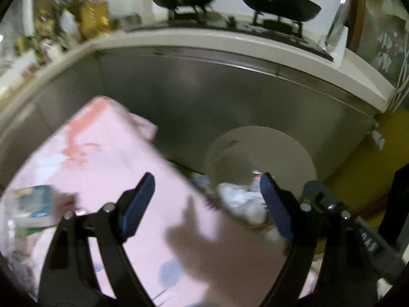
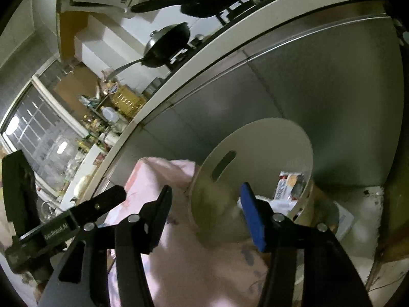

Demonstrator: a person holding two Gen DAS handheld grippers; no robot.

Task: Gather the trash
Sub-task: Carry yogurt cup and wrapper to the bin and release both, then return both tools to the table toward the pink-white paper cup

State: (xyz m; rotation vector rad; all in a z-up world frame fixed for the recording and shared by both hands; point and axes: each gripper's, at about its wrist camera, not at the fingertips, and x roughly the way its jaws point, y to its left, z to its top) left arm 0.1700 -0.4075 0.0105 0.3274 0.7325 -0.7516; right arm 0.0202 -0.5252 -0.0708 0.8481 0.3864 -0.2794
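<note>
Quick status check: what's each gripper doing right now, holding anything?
Left gripper: open, holding nothing, over the pink cloth near the trash bin.
Right gripper: open, holding nothing, facing the bin.

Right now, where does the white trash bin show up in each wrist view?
Left wrist: the white trash bin sits right of center, past the pink cloth, crumpled white trash inside.
Right wrist: the bin is center-right, with its slot handle facing the camera.
Shared landmark: the steel cabinet front behind it.
</note>
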